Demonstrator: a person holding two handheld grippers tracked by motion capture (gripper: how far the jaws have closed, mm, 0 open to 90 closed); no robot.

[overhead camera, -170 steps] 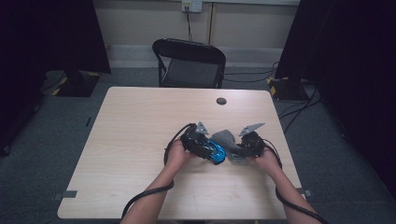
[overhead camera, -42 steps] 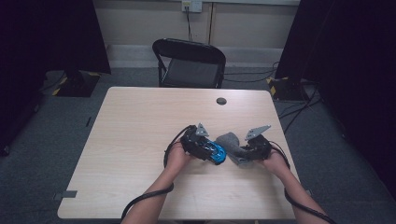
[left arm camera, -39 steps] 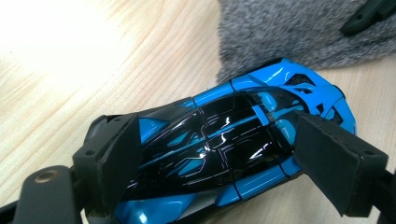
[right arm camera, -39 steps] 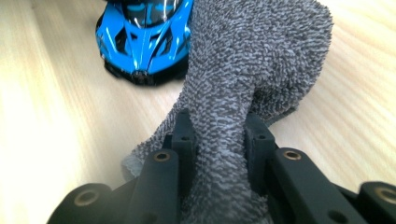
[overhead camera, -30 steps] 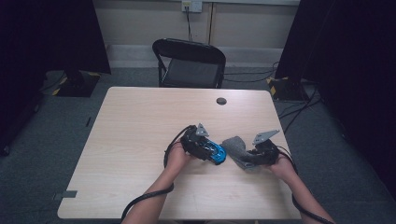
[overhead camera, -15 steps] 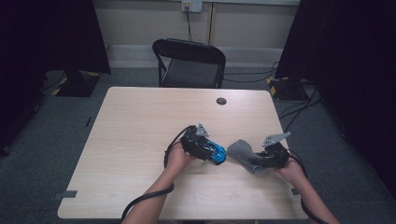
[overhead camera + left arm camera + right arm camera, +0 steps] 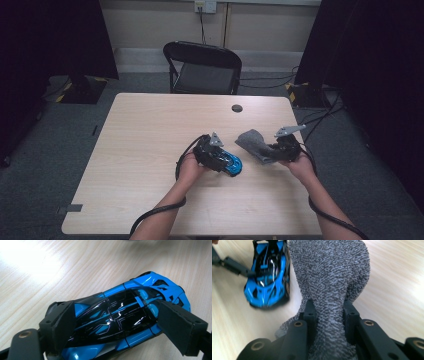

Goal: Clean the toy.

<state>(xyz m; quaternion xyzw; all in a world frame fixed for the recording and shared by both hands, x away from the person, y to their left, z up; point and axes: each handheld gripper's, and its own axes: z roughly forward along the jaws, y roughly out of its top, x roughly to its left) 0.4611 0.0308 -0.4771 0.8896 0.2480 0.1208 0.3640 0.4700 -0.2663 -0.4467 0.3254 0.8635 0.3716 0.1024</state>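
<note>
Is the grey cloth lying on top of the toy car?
No, the grey cloth hangs pinched in the right gripper, beside the toy car.

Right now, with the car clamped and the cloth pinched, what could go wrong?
1. The left gripper holds the toy car across its glossy, curved body; the jaws might slip on it or mark the finish.
2. The right gripper pinches only a bunched fold of the grey cloth, so it may pull free during a wipe.
3. In the high view the cloth hangs beside the car, apart from it; its loose end could snag or nudge the car.
</note>
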